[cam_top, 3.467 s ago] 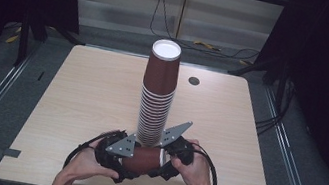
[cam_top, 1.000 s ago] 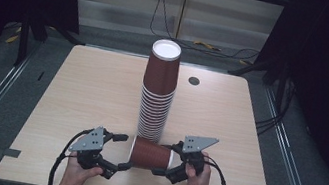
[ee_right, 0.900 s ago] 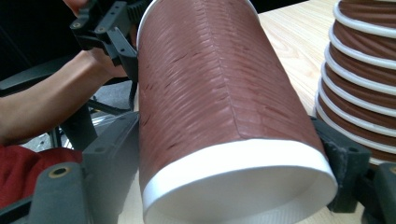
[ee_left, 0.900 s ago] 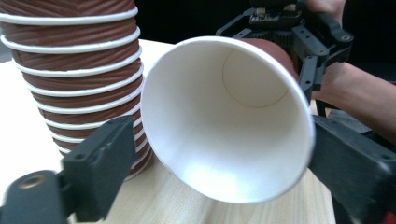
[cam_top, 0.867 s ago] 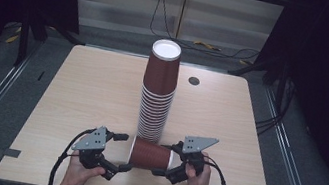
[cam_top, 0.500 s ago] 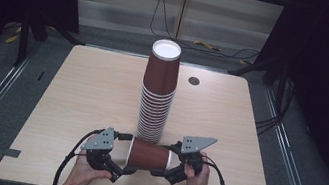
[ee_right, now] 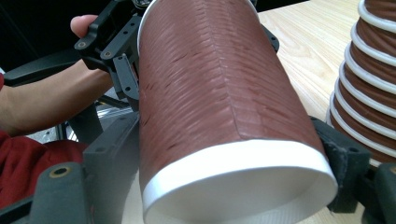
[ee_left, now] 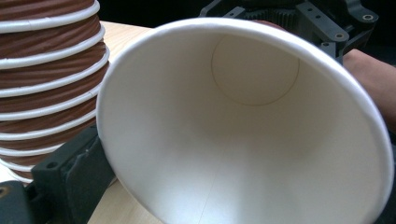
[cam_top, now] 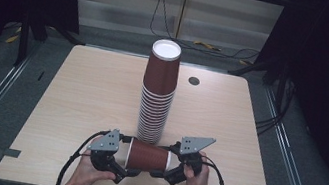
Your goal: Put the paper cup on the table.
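Note:
A single brown paper cup (cam_top: pixel 149 156) lies level just above the table's front edge, in front of a tall stack of upturned brown cups (cam_top: pixel 157 96). My right gripper (cam_top: pixel 168 166) is shut on the cup's base end; in the right gripper view its jaws press both sides of the ribbed cup (ee_right: pixel 210 93). My left gripper (cam_top: pixel 126 161) is at the cup's white mouth (ee_left: pixel 243 140). Its jaws opened wide, have just been closing a little, and stand open astride the rim. One jaw lies beside the rim; the other is hidden.
The wooden table (cam_top: pixel 75 98) has a small round grommet (cam_top: pixel 194 80) at the back right. The cup stack (ee_left: pixel 46 70) rises close behind both grippers. Cables lie on the floor beyond the table, and dark curtains hang at both sides.
My left gripper has moved right, up to the cup's mouth, and its jaws have gone from shut to wide around the rim. The right gripper and the cup have stayed put.

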Demonstrator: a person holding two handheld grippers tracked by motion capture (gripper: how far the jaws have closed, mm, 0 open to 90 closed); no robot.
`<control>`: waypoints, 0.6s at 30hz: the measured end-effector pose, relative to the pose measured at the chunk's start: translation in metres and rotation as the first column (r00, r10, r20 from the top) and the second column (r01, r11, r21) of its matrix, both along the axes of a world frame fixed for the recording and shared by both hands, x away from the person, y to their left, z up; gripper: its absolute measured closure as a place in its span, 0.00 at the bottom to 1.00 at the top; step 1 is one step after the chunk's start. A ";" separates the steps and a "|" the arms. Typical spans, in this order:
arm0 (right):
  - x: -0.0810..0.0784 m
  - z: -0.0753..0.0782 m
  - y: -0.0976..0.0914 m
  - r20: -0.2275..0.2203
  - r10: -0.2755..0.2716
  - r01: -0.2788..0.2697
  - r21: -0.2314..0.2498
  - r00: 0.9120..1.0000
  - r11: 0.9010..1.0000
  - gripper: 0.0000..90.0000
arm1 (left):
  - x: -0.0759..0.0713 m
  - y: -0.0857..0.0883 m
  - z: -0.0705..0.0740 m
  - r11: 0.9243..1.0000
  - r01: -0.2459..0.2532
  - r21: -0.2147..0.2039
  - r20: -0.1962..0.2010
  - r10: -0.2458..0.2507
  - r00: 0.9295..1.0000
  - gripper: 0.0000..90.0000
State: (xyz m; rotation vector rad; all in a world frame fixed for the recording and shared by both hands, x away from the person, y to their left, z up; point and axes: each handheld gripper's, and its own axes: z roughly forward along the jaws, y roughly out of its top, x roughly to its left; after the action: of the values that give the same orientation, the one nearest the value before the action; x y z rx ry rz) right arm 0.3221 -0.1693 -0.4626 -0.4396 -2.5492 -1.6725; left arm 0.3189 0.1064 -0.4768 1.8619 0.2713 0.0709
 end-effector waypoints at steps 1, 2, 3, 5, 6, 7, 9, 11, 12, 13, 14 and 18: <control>0.000 0.000 0.000 0.000 0.002 -0.002 0.001 1.000 1.000 0.23 | 0.000 0.000 0.000 1.000 0.002 -0.001 -0.001 -0.002 1.000 0.01; 0.000 0.000 0.000 -0.001 0.003 -0.003 0.002 1.000 1.000 0.23 | 0.001 0.001 0.000 1.000 0.000 -0.003 0.001 0.000 1.000 0.01; 0.000 0.000 0.000 0.000 0.003 -0.003 0.004 1.000 1.000 0.23 | 0.001 0.001 0.000 1.000 0.001 -0.008 0.000 -0.001 1.000 0.01; 0.000 0.000 0.000 0.001 0.005 -0.005 0.007 1.000 1.000 0.22 | 0.000 0.000 0.000 1.000 0.001 -0.015 -0.002 -0.001 1.000 0.01; 0.000 0.000 0.000 0.000 0.007 -0.007 0.009 1.000 1.000 0.23 | 0.000 0.000 0.000 1.000 0.001 -0.017 -0.005 -0.001 1.000 0.01; 0.000 0.001 0.000 0.003 0.005 -0.005 0.010 1.000 1.000 0.23 | 0.001 0.000 0.000 1.000 0.005 -0.020 -0.009 -0.005 1.000 0.01; 0.000 0.001 -0.001 0.003 0.008 -0.008 0.011 1.000 1.000 0.23 | 0.000 0.000 0.000 1.000 0.001 -0.020 -0.008 -0.001 1.000 0.01; 0.000 0.001 -0.001 0.002 0.008 -0.008 0.011 1.000 1.000 0.23 | 0.001 0.000 0.000 1.000 0.008 -0.019 -0.010 -0.008 1.000 0.01; 0.000 0.001 -0.001 0.000 0.008 -0.008 0.009 1.000 1.000 0.23 | 0.001 0.000 0.000 1.000 0.010 -0.014 -0.010 -0.010 1.000 0.01; 0.000 0.000 0.000 -0.003 0.011 -0.011 0.002 1.000 1.000 0.23 | 0.000 0.000 0.000 1.000 0.012 -0.010 -0.012 -0.013 1.000 0.02; 0.000 0.000 0.000 -0.005 0.016 -0.016 -0.007 1.000 1.000 0.23 | 0.000 0.000 0.000 1.000 0.013 -0.004 -0.011 -0.013 1.000 0.02; 0.000 -0.002 0.001 -0.006 0.020 -0.020 0.000 1.000 1.000 0.23 | 0.000 0.003 0.002 1.000 0.009 0.005 -0.015 -0.009 1.000 0.04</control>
State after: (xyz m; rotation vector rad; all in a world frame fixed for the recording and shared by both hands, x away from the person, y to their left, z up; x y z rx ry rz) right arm 0.3218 -0.1680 -0.4650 -0.4169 -2.5407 -1.6622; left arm 0.3184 0.1091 -0.4752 1.8690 0.2729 0.0519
